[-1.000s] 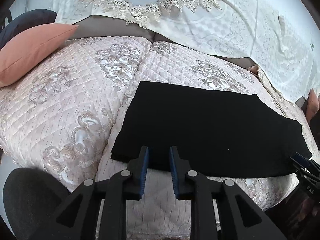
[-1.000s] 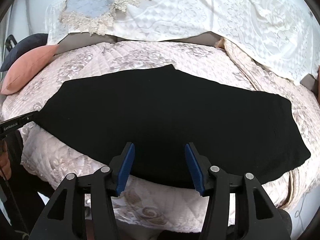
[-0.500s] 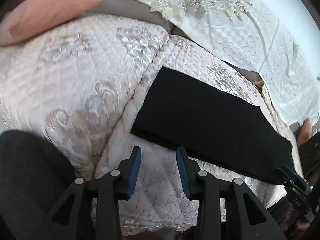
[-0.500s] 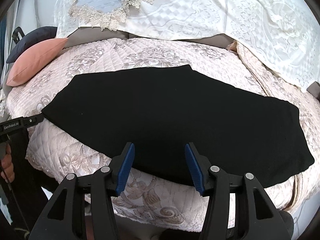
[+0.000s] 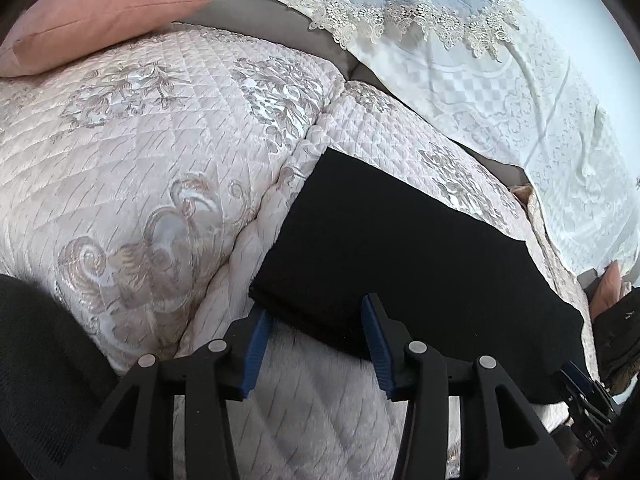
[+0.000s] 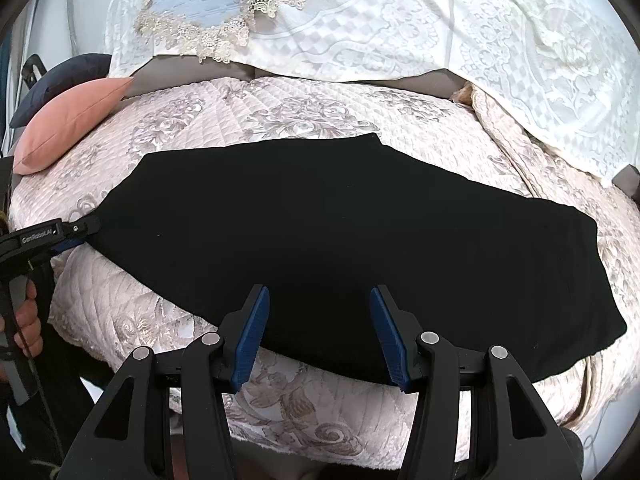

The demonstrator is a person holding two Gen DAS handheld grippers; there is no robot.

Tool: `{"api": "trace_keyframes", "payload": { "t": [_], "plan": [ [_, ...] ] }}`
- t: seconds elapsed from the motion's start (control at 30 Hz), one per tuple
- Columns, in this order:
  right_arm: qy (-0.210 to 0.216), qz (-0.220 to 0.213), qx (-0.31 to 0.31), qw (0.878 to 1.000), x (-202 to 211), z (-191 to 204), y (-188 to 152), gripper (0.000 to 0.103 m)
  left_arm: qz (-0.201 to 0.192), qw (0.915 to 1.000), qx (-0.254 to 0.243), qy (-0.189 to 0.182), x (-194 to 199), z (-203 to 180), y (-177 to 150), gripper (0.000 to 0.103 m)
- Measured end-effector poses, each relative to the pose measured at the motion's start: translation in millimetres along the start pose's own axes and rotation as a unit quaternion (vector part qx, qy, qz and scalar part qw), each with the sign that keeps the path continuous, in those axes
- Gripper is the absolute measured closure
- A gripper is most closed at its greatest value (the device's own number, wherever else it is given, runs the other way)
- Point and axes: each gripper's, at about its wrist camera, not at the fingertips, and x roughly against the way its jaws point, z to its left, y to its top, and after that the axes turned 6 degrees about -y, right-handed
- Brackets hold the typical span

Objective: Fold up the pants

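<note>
Black pants (image 6: pixel 340 232) lie flat and lengthwise on a pink quilted sofa cover (image 6: pixel 304 116), folded leg on leg. In the left wrist view the hem end of the pants (image 5: pixel 384 256) lies just ahead of my left gripper (image 5: pixel 316 316); its jaws are opening, with the hem's near corner between the blue pads (image 5: pixel 256 340) but not pressed. My right gripper (image 6: pixel 318 312) stands open over the near edge of the pants at mid-length, gripping nothing. The left gripper (image 6: pixel 78 232) also shows at the left edge of the right wrist view, at the hem corner.
A pink cushion (image 5: pixel 96 12) and a dark one (image 6: pixel 60 80) lie at the sofa's left end. White lace covers (image 6: pixel 440 32) drape the backrest. A person's hand (image 6: pixel 24 320) holds the left tool. The sofa's front edge (image 6: pixel 304 420) drops off close below the grippers.
My left gripper's jaws have spread wider, and it has rolled and moved closer to the hem corner of the pants. The right gripper has kept its jaw gap.
</note>
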Motion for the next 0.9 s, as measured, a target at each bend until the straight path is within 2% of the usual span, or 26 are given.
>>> {"api": "trace_keyframes", "payload": {
  "t": [0.1, 0.23, 0.4, 0.7, 0.77, 0.83, 0.9],
  "plan": [
    [0.002, -0.001, 0.000, 1.000, -0.6, 0.8, 0.8, 0.050, -0.001, 0.9999, 0.011, 0.003, -0.6, -1.2, 2.1, 0.055],
    [0.003, -0.002, 0.000, 1.000, -0.5, 0.2, 0.5, 0.050, 0.004, 0.9986, 0.040, -0.034, 7.1, 4.6, -0.5, 0.055],
    [0.002, 0.003, 0.000, 1.000, -3.8, 0.8, -1.6, 0.050, 0.005, 0.9961, 0.063, -0.062, 13.1, 10.7, -6.8, 0.049],
    [0.003, 0.000, -0.002, 1.000, -3.0, 3.1, -1.1, 0.050, -0.021, 0.9986, 0.033, -0.035, -6.2, -2.5, 3.7, 0.051],
    [0.001, 0.000, -0.005, 1.000, -2.8, 1.7, -0.8, 0.050, -0.027, 0.9993, 0.017, -0.018, -9.4, -7.7, 4.6, 0.061],
    [-0.001, 0.000, -0.009, 1.000, -3.7, -0.5, -1.0, 0.050, -0.027, 0.9996, 0.007, -0.003, -10.0, -8.9, 6.7, 0.081],
    [-0.002, 0.002, -0.012, 1.000, -5.0, -2.5, -1.1, 0.050, -0.025, 0.9996, 0.002, -0.014, -7.3, -9.3, 11.3, 0.093]
  ]
}}
